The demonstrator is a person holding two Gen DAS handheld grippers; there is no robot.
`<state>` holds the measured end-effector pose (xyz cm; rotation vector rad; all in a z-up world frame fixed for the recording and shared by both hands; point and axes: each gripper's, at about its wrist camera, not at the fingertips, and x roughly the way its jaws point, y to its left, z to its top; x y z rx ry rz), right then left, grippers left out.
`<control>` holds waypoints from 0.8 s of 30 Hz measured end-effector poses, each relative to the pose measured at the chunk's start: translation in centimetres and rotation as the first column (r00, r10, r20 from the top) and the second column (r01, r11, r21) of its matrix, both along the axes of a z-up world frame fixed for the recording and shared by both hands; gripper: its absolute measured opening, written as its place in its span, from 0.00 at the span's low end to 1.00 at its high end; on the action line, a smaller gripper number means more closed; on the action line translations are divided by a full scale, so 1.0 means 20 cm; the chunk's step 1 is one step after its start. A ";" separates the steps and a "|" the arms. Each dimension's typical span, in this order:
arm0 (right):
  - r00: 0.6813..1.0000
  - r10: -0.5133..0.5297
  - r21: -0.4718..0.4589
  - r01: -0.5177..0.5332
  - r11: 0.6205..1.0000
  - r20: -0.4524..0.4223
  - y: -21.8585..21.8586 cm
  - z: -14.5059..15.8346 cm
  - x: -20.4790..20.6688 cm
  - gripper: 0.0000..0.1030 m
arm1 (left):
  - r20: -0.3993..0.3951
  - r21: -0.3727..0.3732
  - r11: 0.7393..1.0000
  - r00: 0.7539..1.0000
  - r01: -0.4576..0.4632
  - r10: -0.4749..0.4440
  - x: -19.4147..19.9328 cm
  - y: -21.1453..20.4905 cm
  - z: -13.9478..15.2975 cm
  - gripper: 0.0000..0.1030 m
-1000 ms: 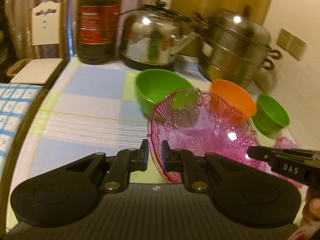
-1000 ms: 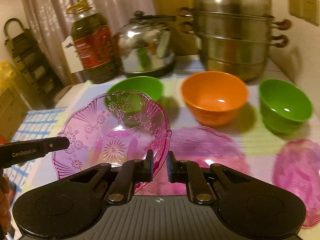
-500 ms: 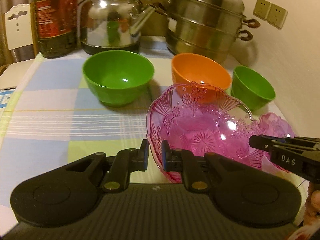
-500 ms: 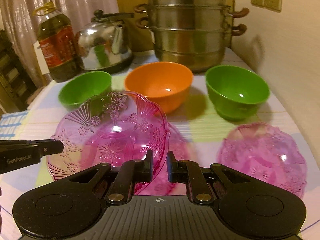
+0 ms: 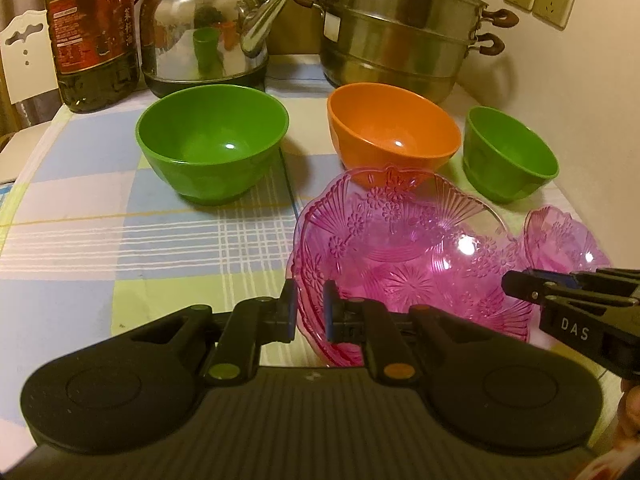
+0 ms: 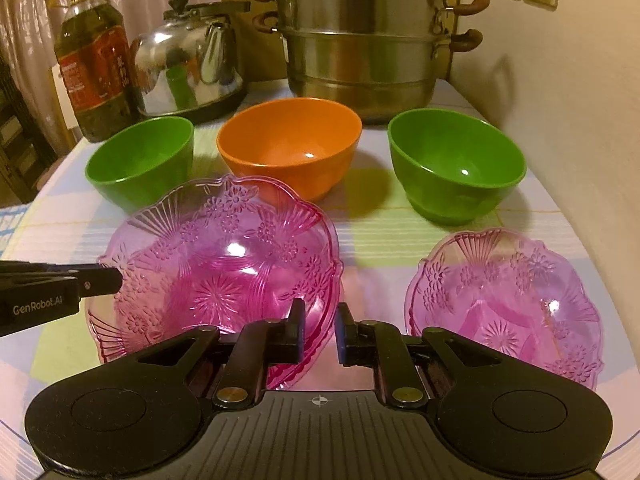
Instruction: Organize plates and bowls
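Both grippers hold the big pink plate (image 6: pixel 224 272) by opposite rim edges: left gripper (image 5: pixel 310 312) jaws clamped, right gripper (image 6: pixel 320 330) jaws nearly closed on it. The small pink plate (image 6: pixel 504 304) lies just right on the counter (image 5: pixel 120 240); right hand nearer.

Tabletop (image 5: pixel 120 240): cloth in a check of pale blue, white and light green squares, crossed by thin white and yellow lines.

Large plate (image 6: pixel 224 276): transparent pink, pressed with flowers, fan ribs and a central starburst. Small plate (image 6: pixel 504 308), near the right edge: same transparent pink, same pattern.

Bowls, in a row towards the rear edge: left bowl (image 5: pixel 212 140) plain green; middle bowl (image 5: pixel 392 132) plain orange; right bowl (image 6: pixel 456 164) plain green.

Rear edge: kettle (image 5: pixel 208 28) and stacked steamer pot (image 6: pixel 360 40), both polished silver metal, the pot with brown handles; oil bottle (image 6: pixel 96 72), dark olive contents, red label, yellow cap.

Left gripper (image 5: pixel 310 316) and right gripper (image 6: pixel 320 330): black, with blue pads on the fingers (image 5: pixel 330 312).
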<state>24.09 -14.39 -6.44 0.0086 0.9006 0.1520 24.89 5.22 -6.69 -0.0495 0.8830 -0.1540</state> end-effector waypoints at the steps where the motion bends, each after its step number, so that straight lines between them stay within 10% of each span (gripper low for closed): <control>1: 1.000 0.002 -0.009 -0.002 1.000 0.001 0.00 0.00 0.00 0.15 | 0.000 0.005 1.000 1.000 0.000 0.000 0.00 -0.01 0.00 0.11; 20: 1.000 0.004 -0.038 -0.004 0.999 -0.006 0.02 -0.05 0.04 0.18 | -0.015 0.039 0.999 1.000 0.003 -0.002 0.03 -0.03 -0.04 0.13; 24: 1.000 0.008 -0.026 -0.008 1.000 0.008 0.04 -0.06 0.04 0.44 | -0.010 0.039 0.999 1.000 -0.016 0.017 0.03 -0.03 -0.05 0.26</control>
